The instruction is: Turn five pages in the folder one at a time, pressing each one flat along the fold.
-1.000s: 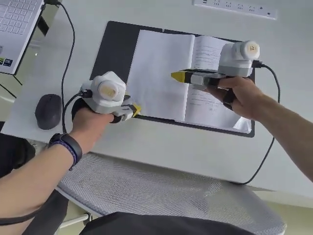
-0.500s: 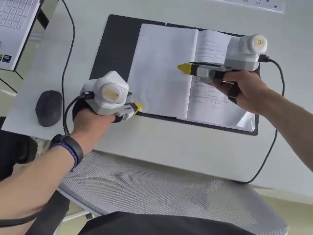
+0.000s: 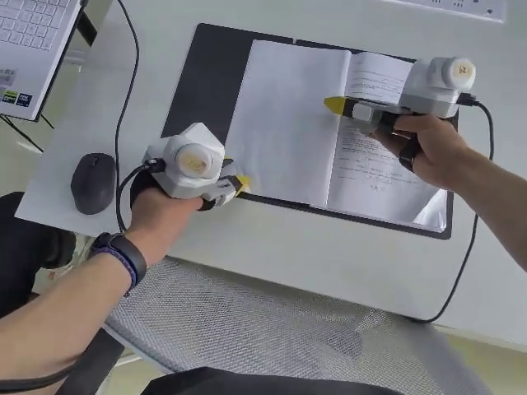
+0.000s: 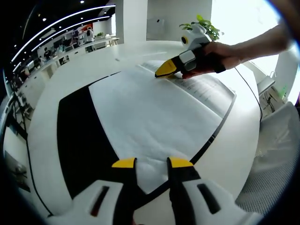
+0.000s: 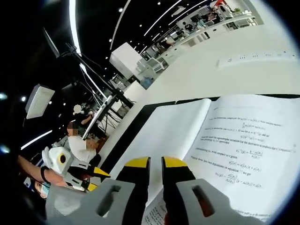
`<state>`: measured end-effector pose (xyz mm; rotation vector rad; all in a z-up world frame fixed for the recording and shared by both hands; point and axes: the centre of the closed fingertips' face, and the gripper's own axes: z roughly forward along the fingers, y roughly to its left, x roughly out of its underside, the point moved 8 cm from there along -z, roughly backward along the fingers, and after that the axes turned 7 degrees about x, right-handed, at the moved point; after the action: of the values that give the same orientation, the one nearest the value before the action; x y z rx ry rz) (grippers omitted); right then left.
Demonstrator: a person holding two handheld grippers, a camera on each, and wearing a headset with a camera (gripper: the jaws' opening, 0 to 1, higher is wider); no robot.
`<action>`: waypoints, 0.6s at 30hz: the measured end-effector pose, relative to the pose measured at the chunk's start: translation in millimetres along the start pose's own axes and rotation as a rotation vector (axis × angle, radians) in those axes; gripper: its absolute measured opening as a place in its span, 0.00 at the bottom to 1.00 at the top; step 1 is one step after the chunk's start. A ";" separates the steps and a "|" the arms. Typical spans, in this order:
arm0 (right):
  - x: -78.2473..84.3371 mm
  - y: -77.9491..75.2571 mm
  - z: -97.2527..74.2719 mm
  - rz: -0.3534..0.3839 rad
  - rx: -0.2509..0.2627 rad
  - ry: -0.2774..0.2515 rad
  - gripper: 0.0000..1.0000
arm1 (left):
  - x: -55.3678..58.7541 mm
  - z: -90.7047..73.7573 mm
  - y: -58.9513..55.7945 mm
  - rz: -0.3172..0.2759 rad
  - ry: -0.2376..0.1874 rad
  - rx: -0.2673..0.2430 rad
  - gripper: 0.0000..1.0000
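Observation:
A black folder (image 3: 206, 78) lies open on the white desk. Its left page (image 3: 284, 115) is blank and lies flat; its right page (image 3: 375, 160) carries printed text. My right gripper (image 3: 333, 104) is shut, and its yellow tips rest on the blank page just left of the fold (image 3: 339, 140), in the far half. In the right gripper view its jaws (image 5: 155, 162) point along the fold (image 5: 199, 131). My left gripper (image 3: 239, 184) sits at the near left corner of the blank page, over the folder's front edge. Its jaws (image 4: 152, 163) stand a little apart, and the page corner (image 4: 154, 180) shows between them.
A laptop (image 3: 33, 45) sits at the far left, with a dark mouse (image 3: 92, 183) and its cable (image 3: 123, 90) left of the folder. A power strip (image 3: 461, 6) lies at the back. A grey mesh chair (image 3: 272, 321) is below the desk's front edge.
The head camera has shifted. My right gripper has slid a little toward the far end of the fold. The left gripper stays at the page's near corner.

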<state>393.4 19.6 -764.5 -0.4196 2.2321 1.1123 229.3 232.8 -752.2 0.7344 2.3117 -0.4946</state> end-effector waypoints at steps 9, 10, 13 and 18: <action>1.2 -3.1 -0.5 0.016 -0.007 -0.006 0.00 | -1.6 -2.7 -2.4 -0.012 -0.003 -0.003 0.24; 1.0 -2.7 -0.1 0.014 -0.007 -0.006 0.00 | -1.6 -2.7 -2.4 -0.013 -0.004 -0.005 0.24; -1.4 -4.9 2.8 0.015 -0.011 -0.010 0.00 | -1.6 -2.8 -3.6 -0.010 -0.003 -0.002 0.24; -13.6 -16.0 13.0 0.044 -0.003 -0.039 0.00 | -1.9 -2.7 -3.4 -0.011 -0.002 0.001 0.25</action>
<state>417.0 20.6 -771.6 -0.3480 2.2155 1.1369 227.1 230.8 -748.5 0.7216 2.3146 -0.5015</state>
